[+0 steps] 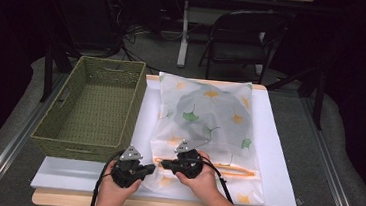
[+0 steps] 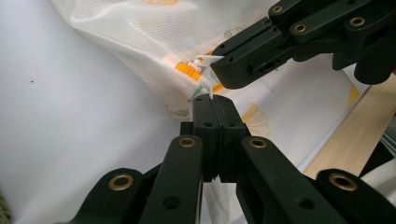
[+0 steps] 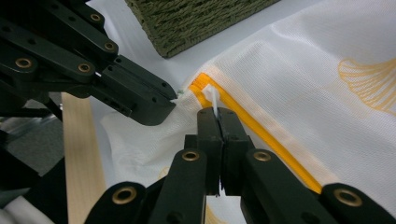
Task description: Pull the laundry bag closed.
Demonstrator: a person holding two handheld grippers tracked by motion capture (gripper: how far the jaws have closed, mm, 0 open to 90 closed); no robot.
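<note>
Right gripper (image 3: pixel 217 111) jaws closed, pinching white zipper pull (image 3: pixel 211 96) at orange zipper's (image 3: pixel 261 133) end. Left gripper (image 2: pixel 214 98) jaws clamped on mesh laundry bag (image 1: pixel 210 115) corner just beside it. Bag lies on white table (image 1: pixel 276 156), green woven basket (image 1: pixel 92 107) alongside.

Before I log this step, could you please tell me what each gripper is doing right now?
Left gripper: shut on the mesh laundry bag, pinching its fabric at the corner.
Right gripper: shut on the white zipper pull.
</note>
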